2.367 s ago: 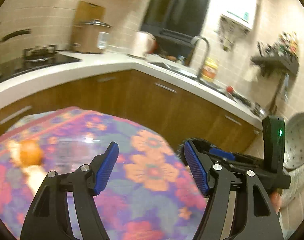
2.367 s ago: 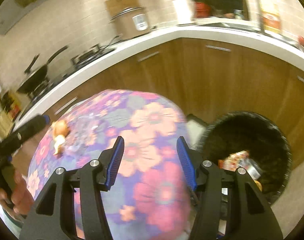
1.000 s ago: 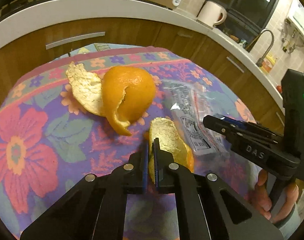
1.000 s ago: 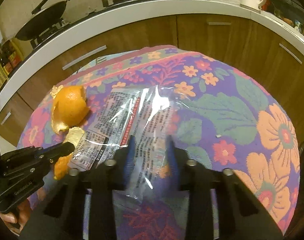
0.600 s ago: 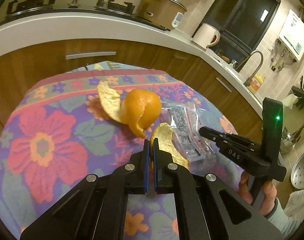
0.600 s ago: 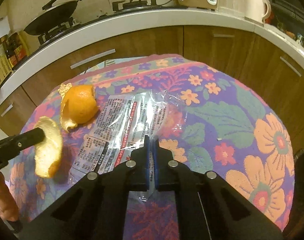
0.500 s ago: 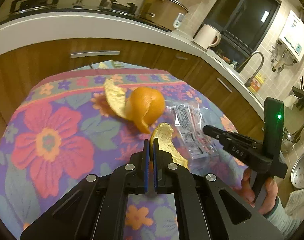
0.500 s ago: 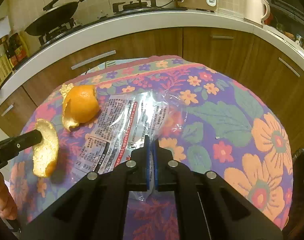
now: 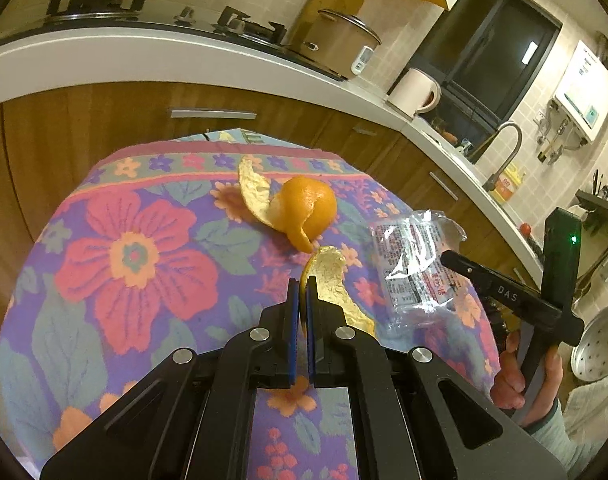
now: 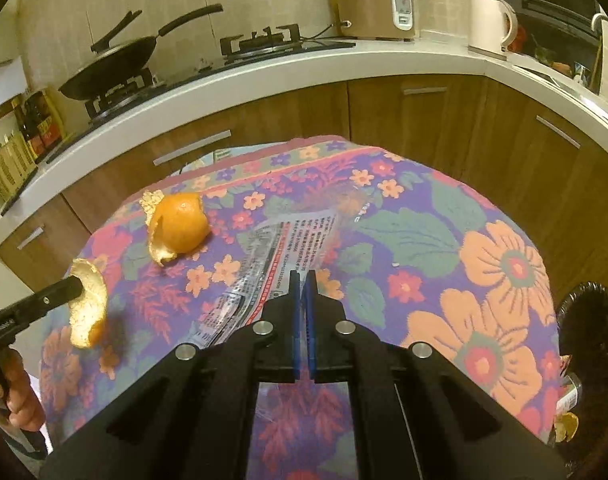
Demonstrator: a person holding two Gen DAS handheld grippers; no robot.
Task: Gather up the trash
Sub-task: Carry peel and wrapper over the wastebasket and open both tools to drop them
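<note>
Since a second ago both loads have come up off the flowered tablecloth (image 9: pixel 135 256). The left gripper (image 9: pixel 302 280), its jaws pinching the small curled strip of orange peel (image 9: pixel 336 276), has lifted that strip clear of the cloth; in the right wrist view it hangs in the air over the table's left edge, with its shadow on the cloth below. The right gripper (image 10: pixel 302 276), whose jaws were still spread around the clear plastic wrapper (image 10: pixel 271 276) a second ago, now has them pressed together on the wrapper's near end. The wrapper no longer lies flat: in the left wrist view it hangs crumpled from the right gripper's tip, raised over the right side of the table. The big orange peel (image 9: pixel 299 208) stays where it was, resting on the cloth near the far edge, apart from both grippers.

Counted: two pieces of orange peel, one held and one on the cloth; one plastic wrapper, held; two grippers, each in a hand (image 9: pixel 520 380). The black-lined trash bin (image 10: pixel 592 320) shows at the right rim of the right wrist view, just beside the table's right edge, with scraps inside it.
</note>
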